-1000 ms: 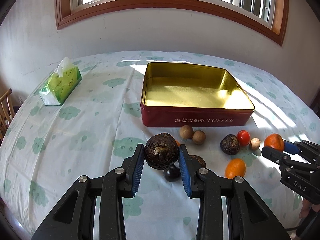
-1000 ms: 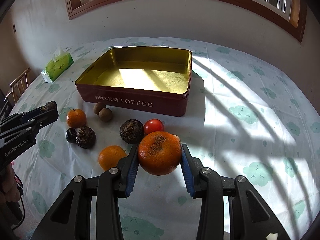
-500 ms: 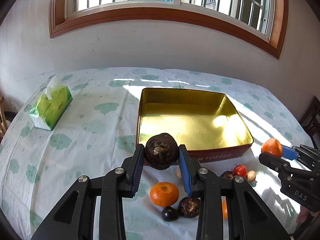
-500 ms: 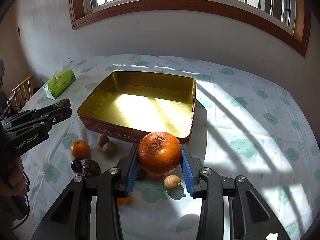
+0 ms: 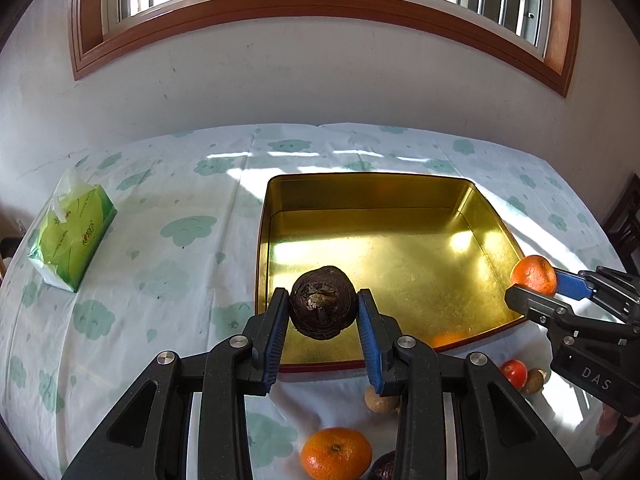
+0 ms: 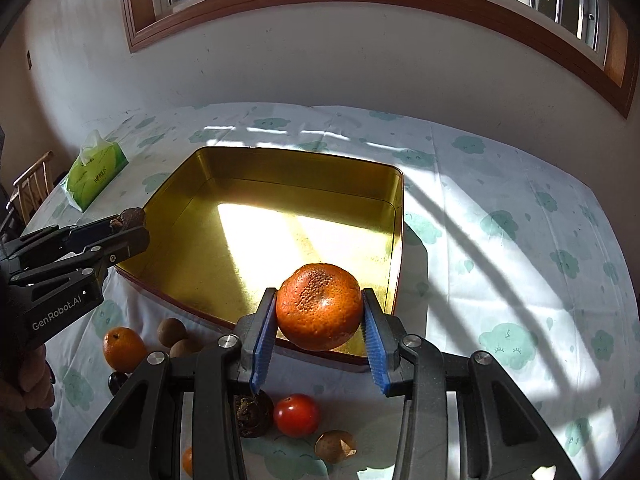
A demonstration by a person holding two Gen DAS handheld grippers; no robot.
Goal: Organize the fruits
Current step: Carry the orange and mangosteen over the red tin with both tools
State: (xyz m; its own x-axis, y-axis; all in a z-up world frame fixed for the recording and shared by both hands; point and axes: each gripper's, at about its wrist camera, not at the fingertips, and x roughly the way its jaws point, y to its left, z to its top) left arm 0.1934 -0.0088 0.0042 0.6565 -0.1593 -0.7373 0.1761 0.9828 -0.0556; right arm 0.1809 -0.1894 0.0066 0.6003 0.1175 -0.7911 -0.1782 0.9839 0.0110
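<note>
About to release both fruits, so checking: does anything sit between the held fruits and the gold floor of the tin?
Nothing visible does. The dark wrinkled round fruit and rough-skinned orange hang over the open gold-lined red tin's bare near edge.

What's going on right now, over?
Left tool grips dark fruit; right tool grips orange. Both over gold tin. Nothing blocking.

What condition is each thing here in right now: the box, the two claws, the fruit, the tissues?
Toffee tin: lid off, nothing inside.
Left gripper: shut on the dark wrinkled fruit, held over the tin.
Right gripper: shut on the orange, over the tin's near edge.
Tomato: lying on the tablecloth.
Tissue pack: open, a tissue sticking out.
</note>
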